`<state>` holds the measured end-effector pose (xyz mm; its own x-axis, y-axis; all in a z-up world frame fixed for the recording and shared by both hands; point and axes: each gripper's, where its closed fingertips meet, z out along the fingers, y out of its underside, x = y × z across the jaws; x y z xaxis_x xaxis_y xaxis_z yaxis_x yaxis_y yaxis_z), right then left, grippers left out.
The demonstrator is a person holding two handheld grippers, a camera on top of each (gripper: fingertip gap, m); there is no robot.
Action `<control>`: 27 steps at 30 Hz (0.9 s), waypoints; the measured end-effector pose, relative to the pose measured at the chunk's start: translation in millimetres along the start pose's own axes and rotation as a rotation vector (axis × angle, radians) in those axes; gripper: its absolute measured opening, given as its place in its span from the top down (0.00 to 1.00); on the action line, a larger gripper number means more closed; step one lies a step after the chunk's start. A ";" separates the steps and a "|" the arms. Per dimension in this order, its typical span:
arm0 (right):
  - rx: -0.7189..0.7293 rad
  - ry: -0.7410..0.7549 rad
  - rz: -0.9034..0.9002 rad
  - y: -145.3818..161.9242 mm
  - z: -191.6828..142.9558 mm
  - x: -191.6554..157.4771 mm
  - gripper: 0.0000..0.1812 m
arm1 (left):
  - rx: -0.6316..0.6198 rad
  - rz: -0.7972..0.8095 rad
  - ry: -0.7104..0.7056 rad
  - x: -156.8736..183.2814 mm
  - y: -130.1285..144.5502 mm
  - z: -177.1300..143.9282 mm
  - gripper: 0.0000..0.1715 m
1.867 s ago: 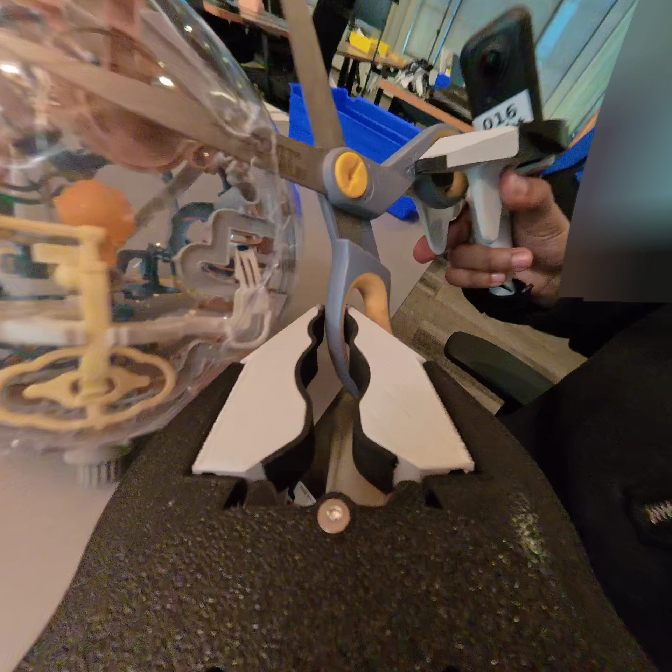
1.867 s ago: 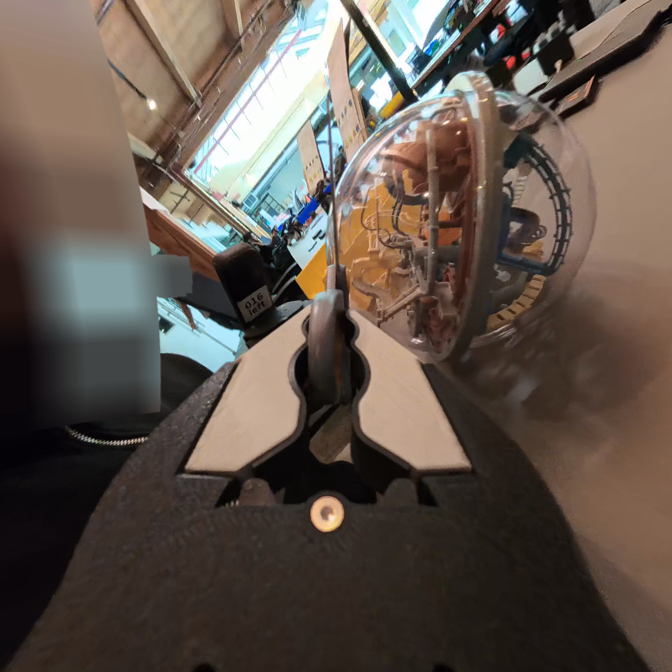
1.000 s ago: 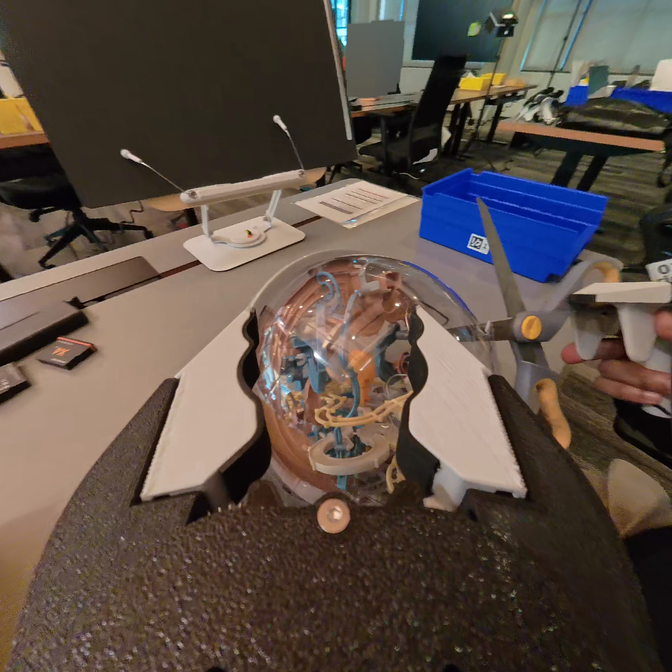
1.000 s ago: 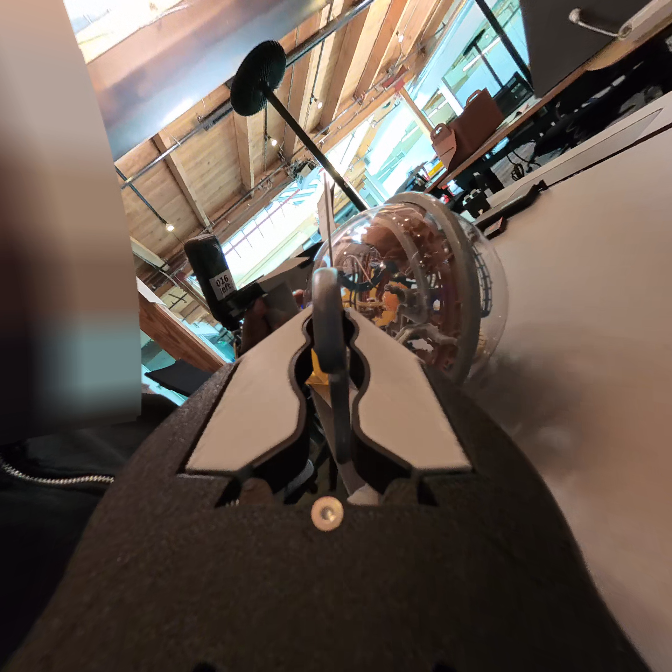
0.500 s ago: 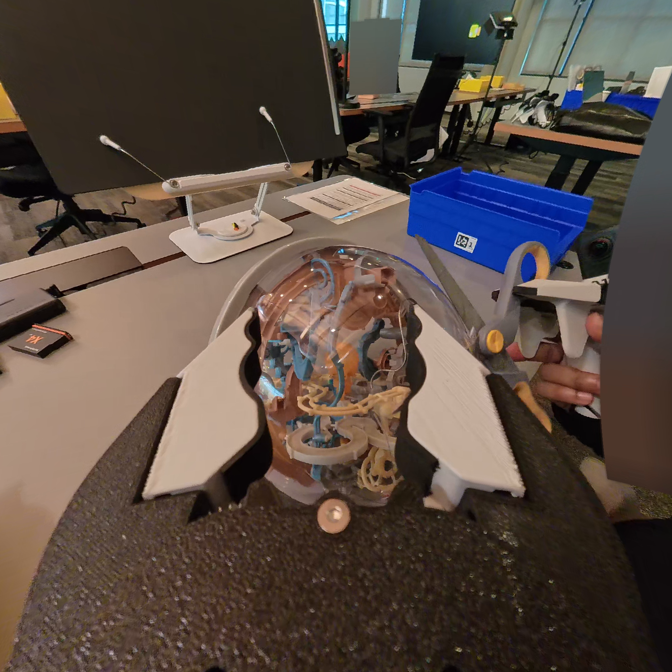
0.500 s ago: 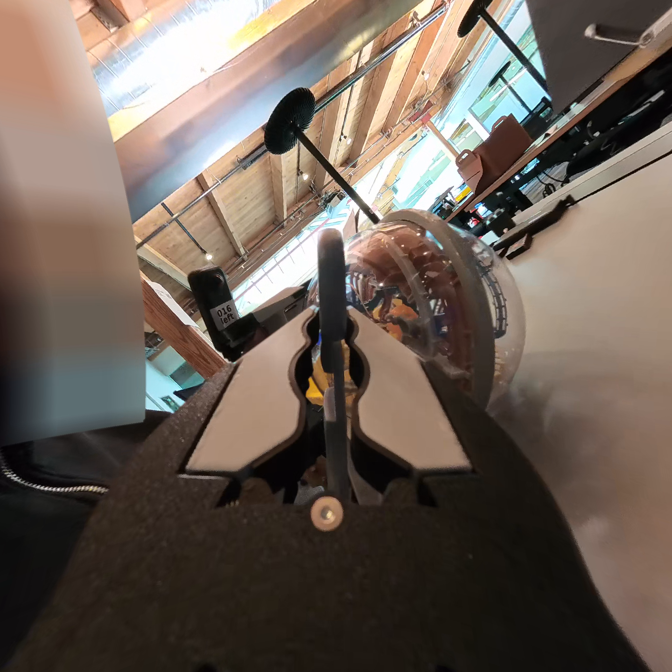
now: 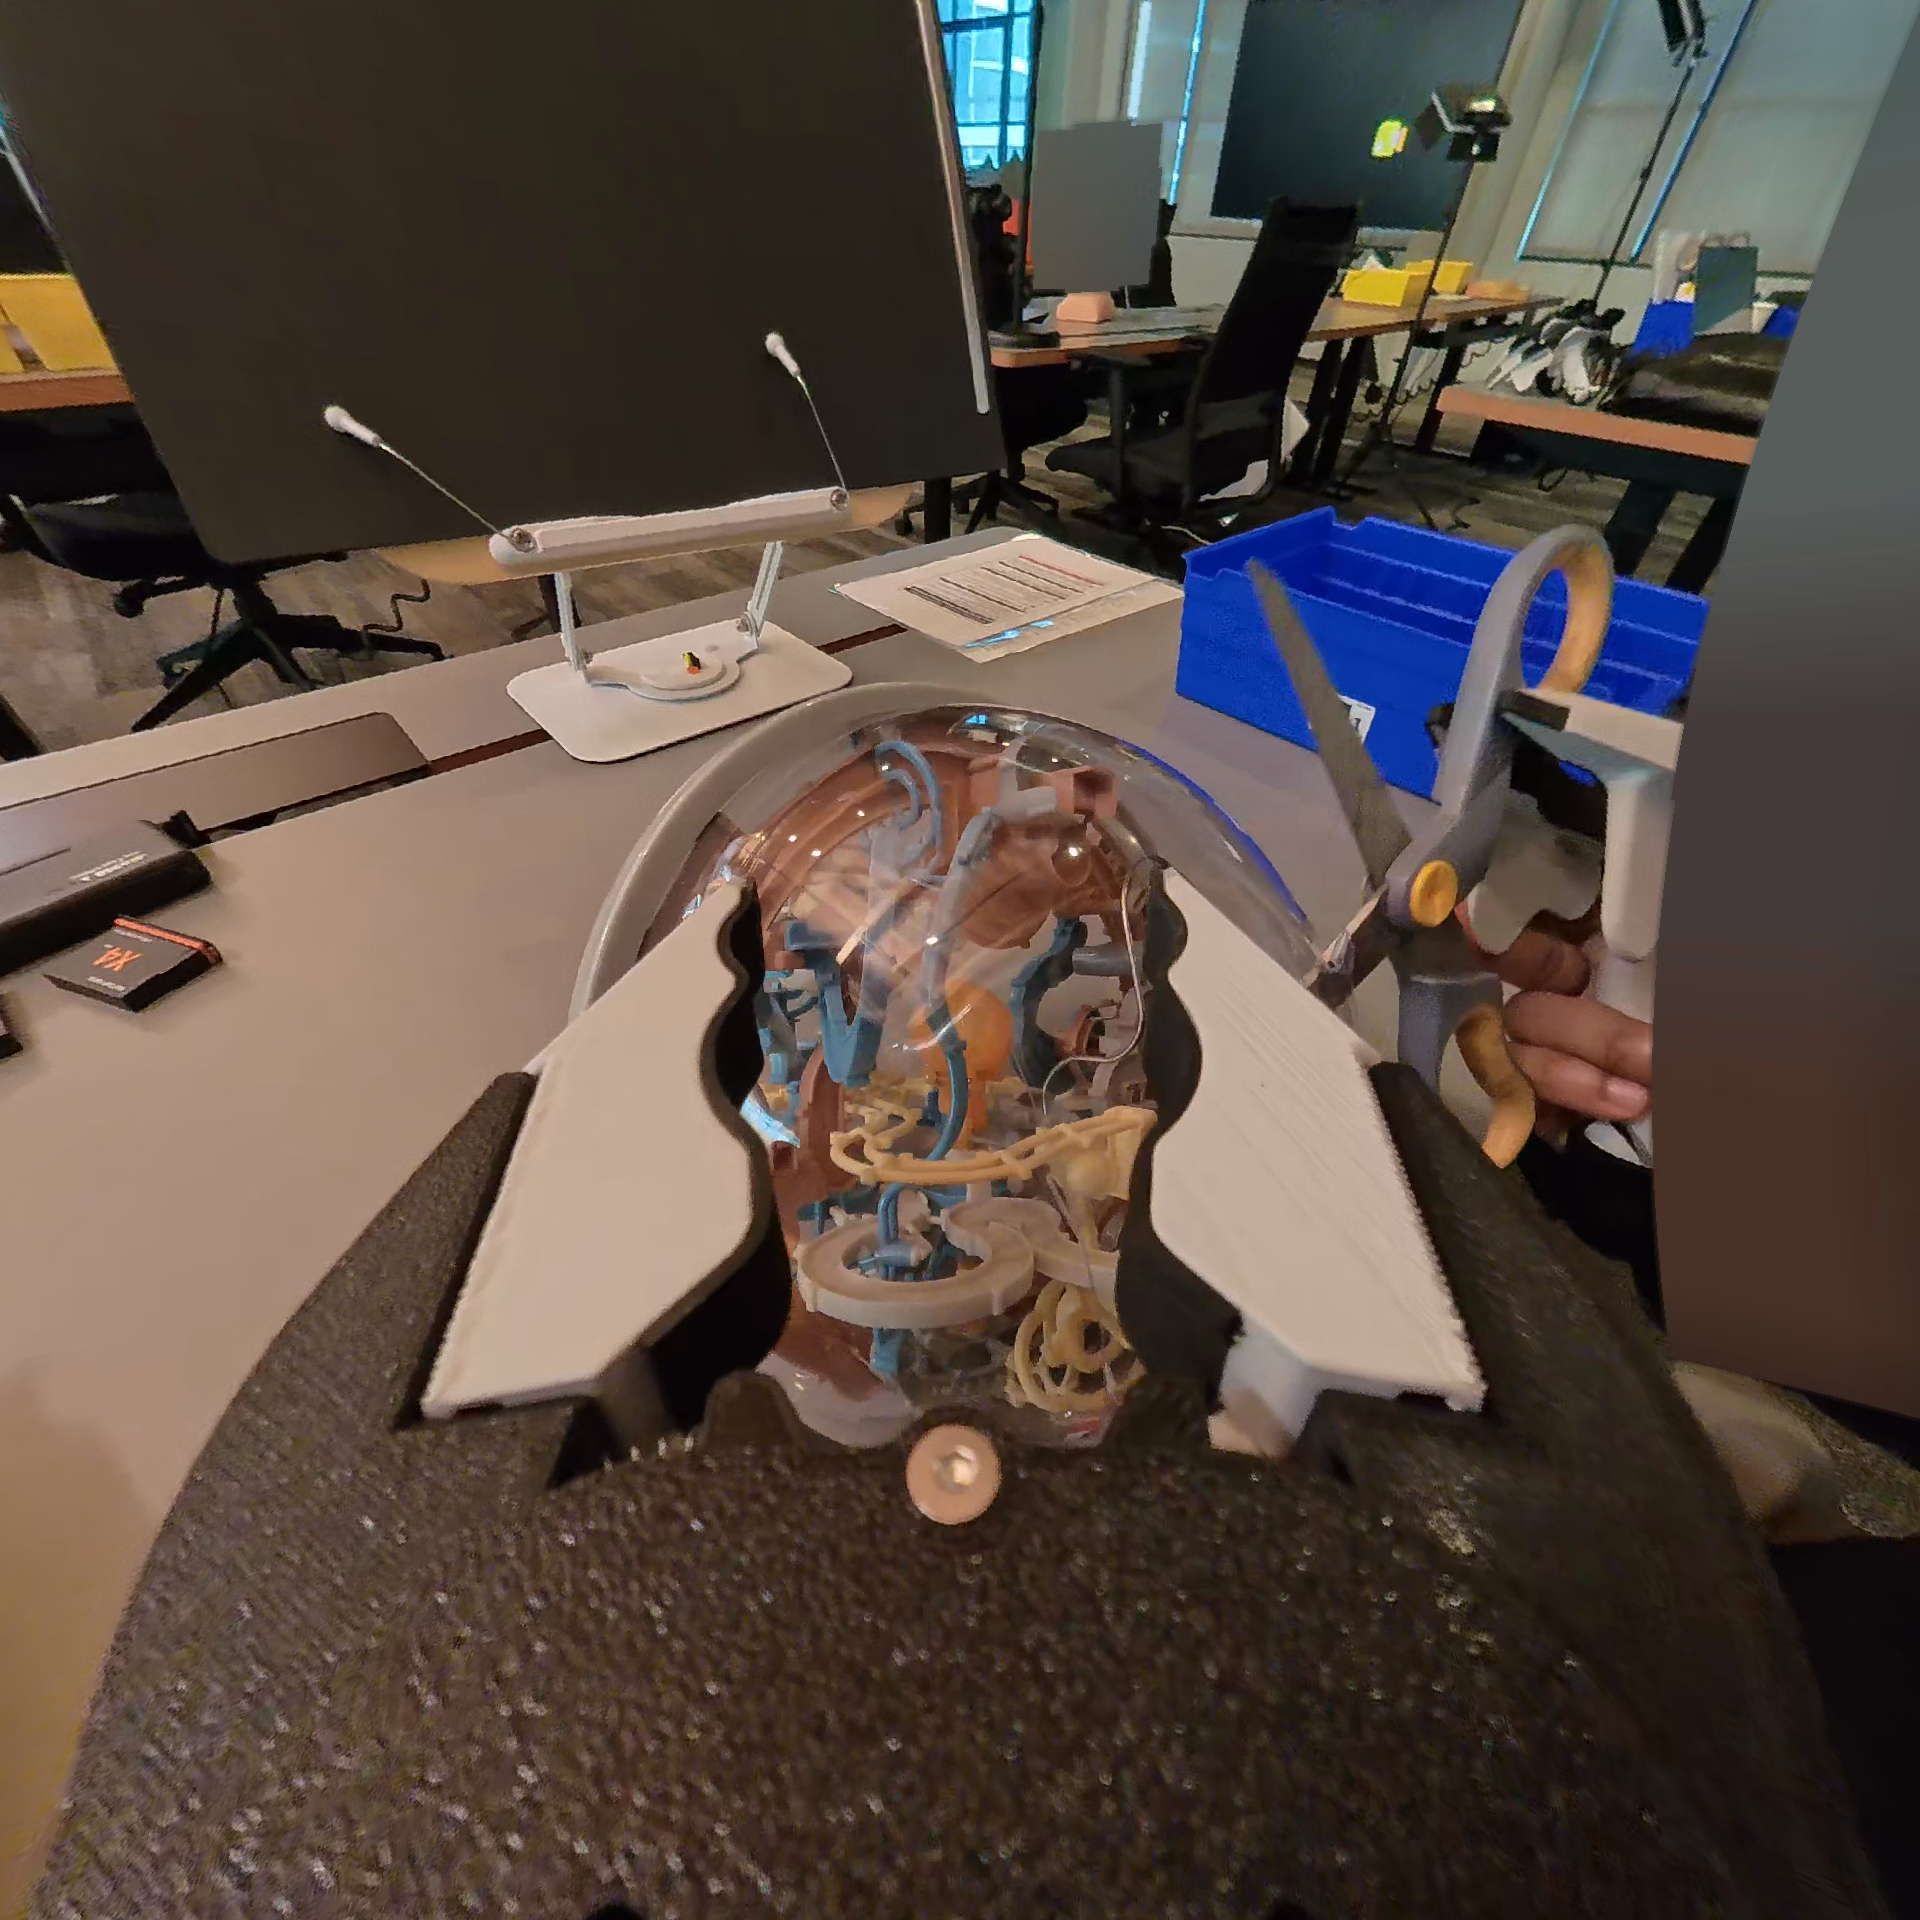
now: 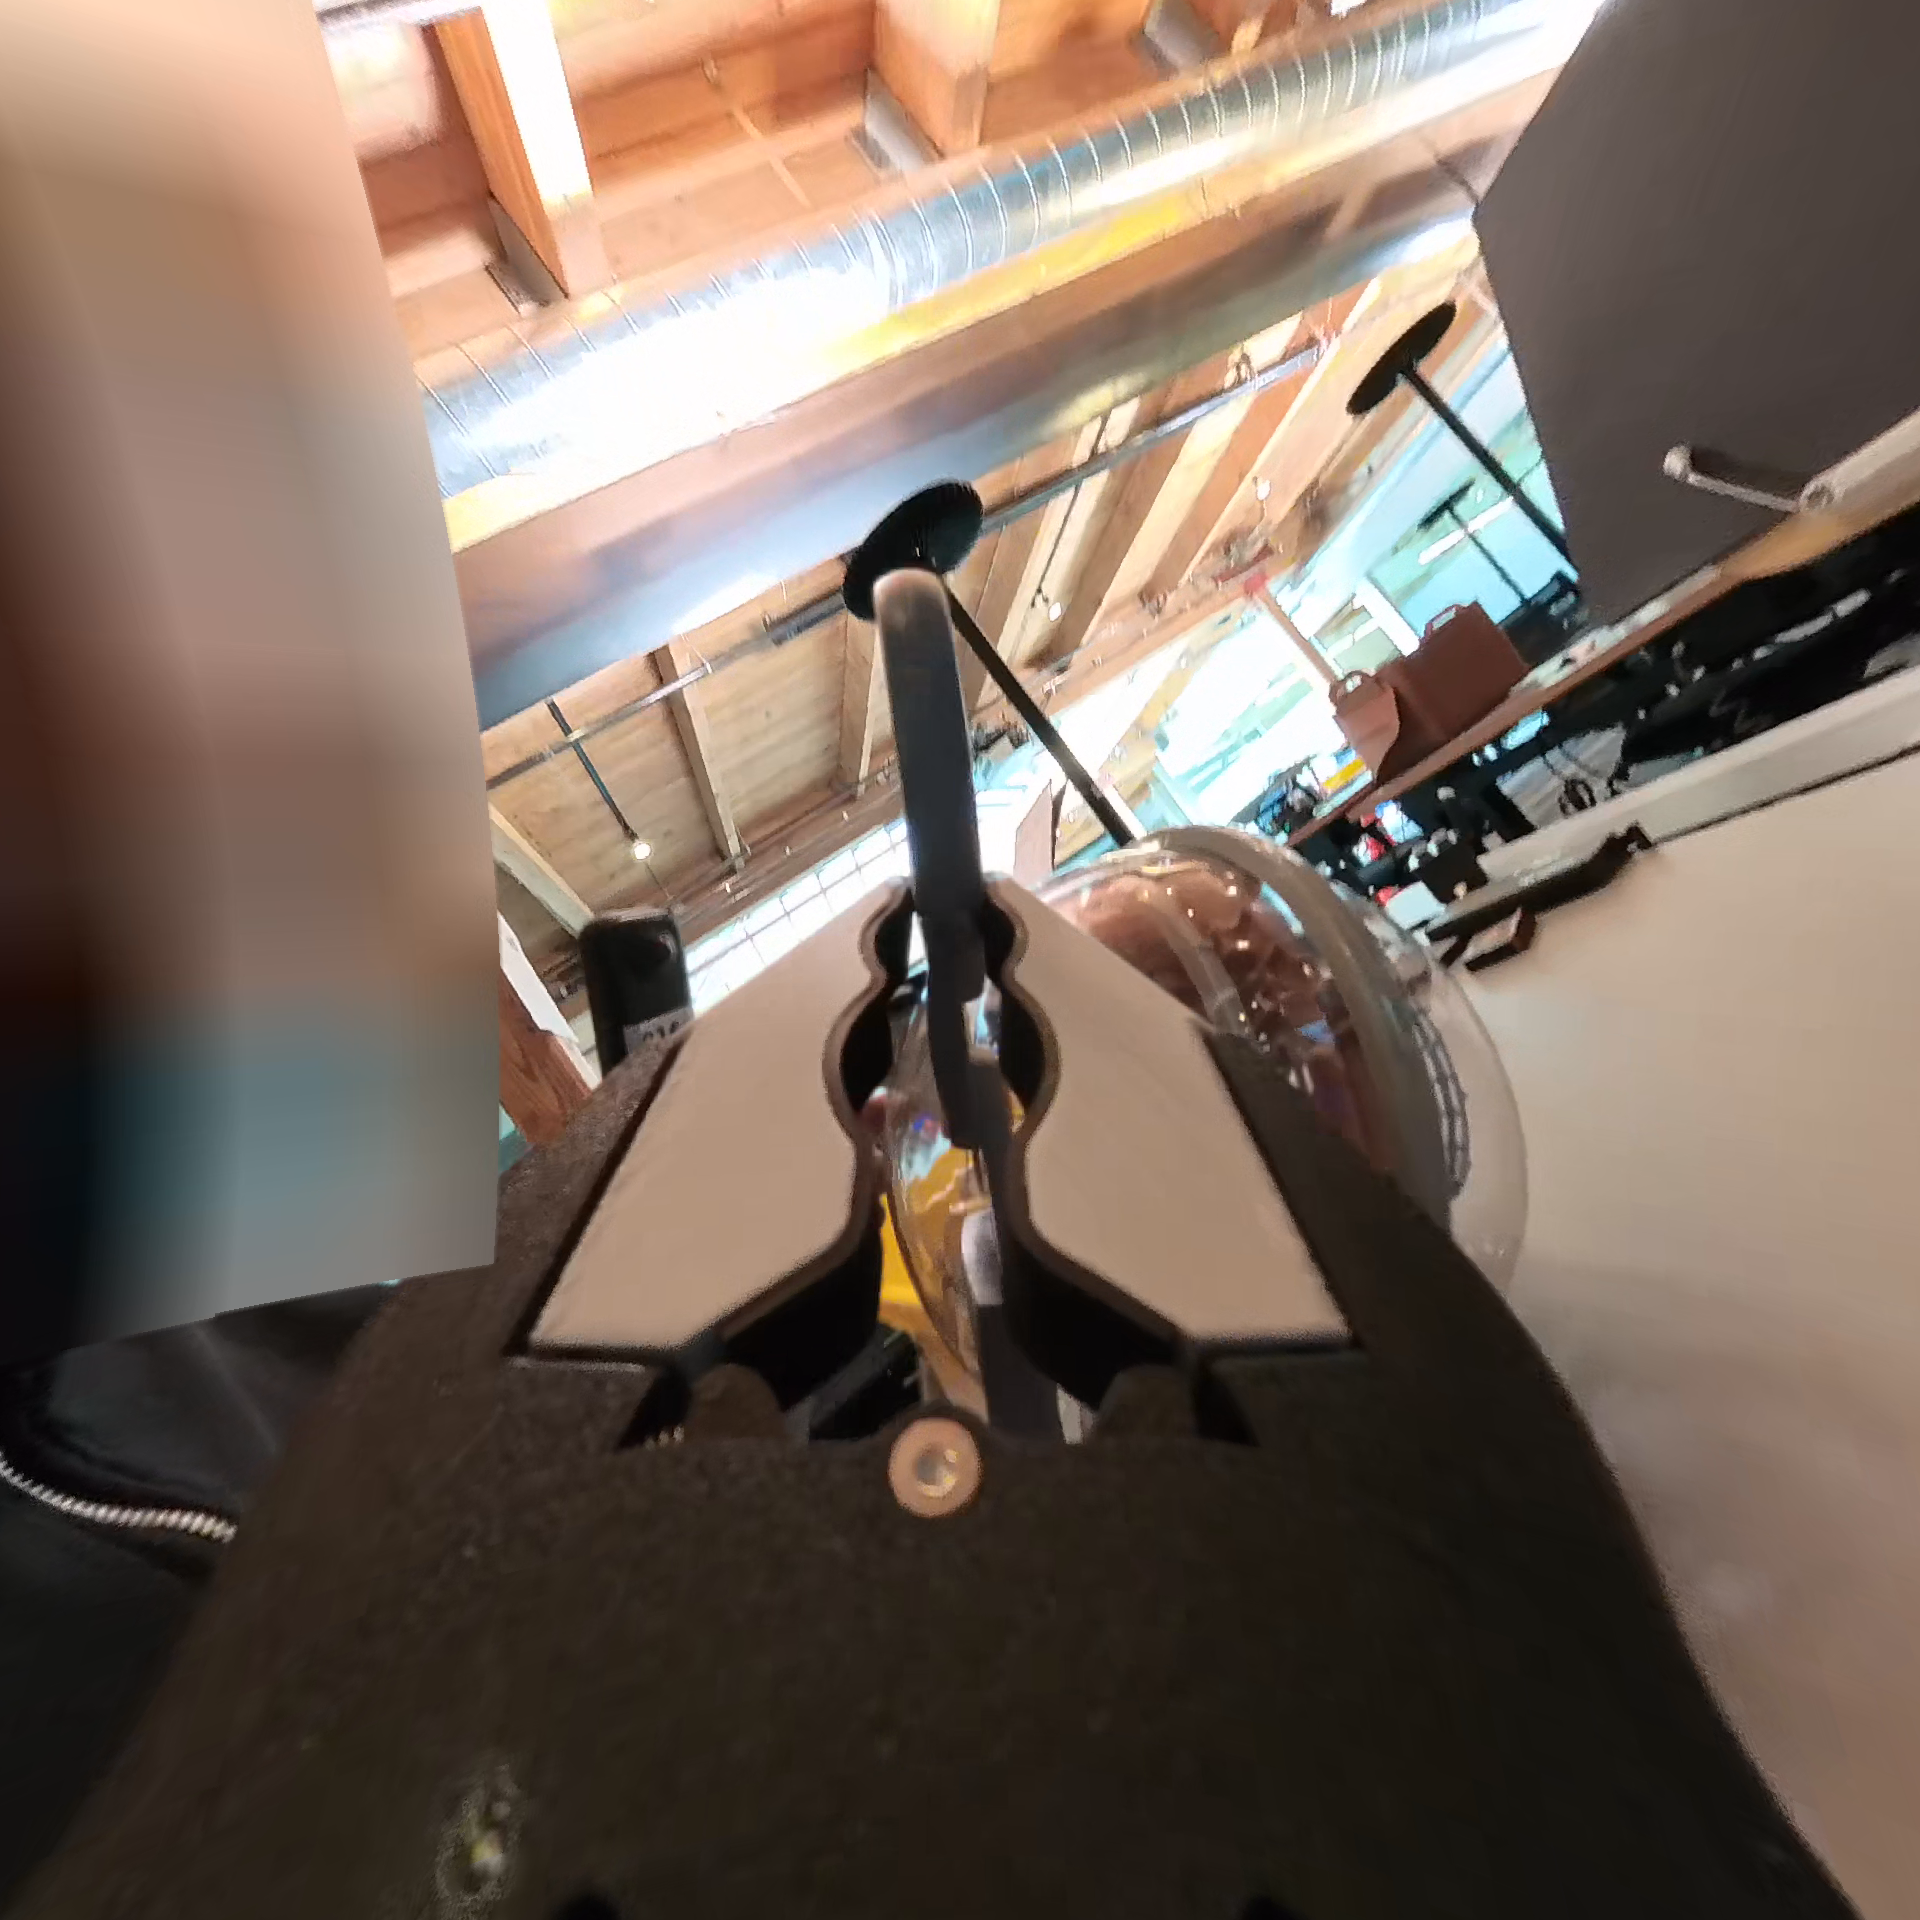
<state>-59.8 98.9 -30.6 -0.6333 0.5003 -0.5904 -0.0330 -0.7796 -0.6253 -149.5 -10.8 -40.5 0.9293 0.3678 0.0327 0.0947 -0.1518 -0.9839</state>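
Clear maze ball (image 7: 940, 1049) stays clamped — scissors (image 7: 1455, 831) have tilted upright.

On the grey table (image 7: 312, 1039) a white stand (image 7: 675, 623) with two thin rods stands before a dark board (image 7: 499, 239). Right of the stand lies a printed sheet (image 7: 1008, 597), and further right a blue bin (image 7: 1392, 623). At the left edge lie a small black-and-orange box (image 7: 135, 961) and a flat black device (image 7: 94, 883). Behind are chairs (image 7: 1247, 384) and desks (image 7: 1590, 426).
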 end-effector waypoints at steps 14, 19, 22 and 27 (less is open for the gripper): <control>0.303 0.023 -0.002 -35.0 -11.2 13.2 0.94 | 0.066 -0.078 -0.072 -8.9 -0.5 -0.9 0.59; 0.290 0.031 -0.013 -26.1 -9.9 13.0 0.95 | 0.078 -0.091 -0.087 -9.6 -0.1 -2.6 0.59; 0.246 0.021 -0.072 -27.2 -8.6 6.2 0.94 | 0.085 -0.104 -0.101 -12.1 0.2 -3.6 0.59; 0.216 -0.001 -0.190 -45.0 -14.9 -11.0 0.95 | 0.101 -0.131 -0.111 -16.7 0.8 -5.8 0.59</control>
<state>-39.8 134.1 -3.6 -0.6008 0.6449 -0.4725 -0.3147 -0.7341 -0.6018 -162.8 -22.4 -40.8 0.8658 0.4780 0.1479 0.1713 -0.0054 -0.9852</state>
